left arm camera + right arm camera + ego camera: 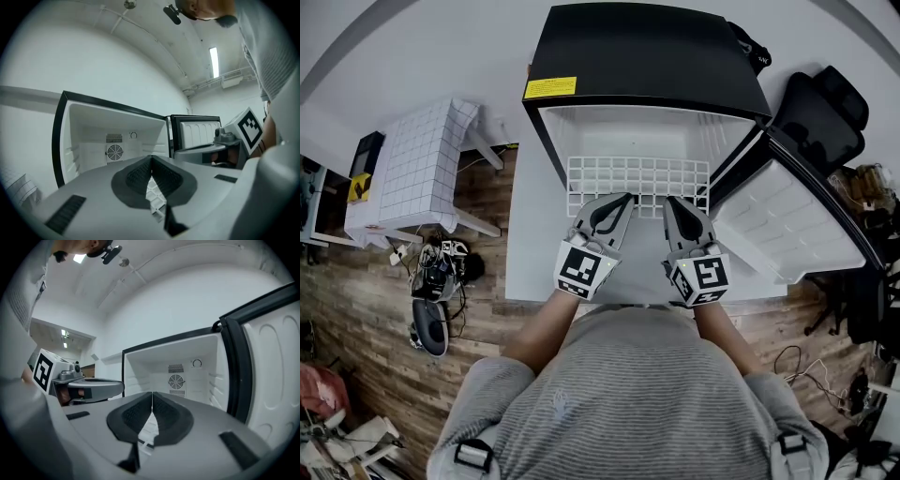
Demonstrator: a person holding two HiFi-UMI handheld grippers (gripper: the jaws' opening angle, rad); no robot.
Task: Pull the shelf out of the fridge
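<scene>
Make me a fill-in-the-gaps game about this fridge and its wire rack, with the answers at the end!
1. The fridge has its door standing ____.
2. The wire shelf sticking out of its front is coloured ____.
3. On the back wall inside sits a small round ____.

Missing words: open; white; fan.

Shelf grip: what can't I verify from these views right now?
- Head view: front edge of the shelf lies under the left gripper and right gripper, so contact is hidden.
- Both gripper views: jaws shut, white grid showing in the gap below; whether a wire is pinched cannot be told.
- Shelf's seating in the fridge: blocked by gripper bodies; too small in head view.
</scene>
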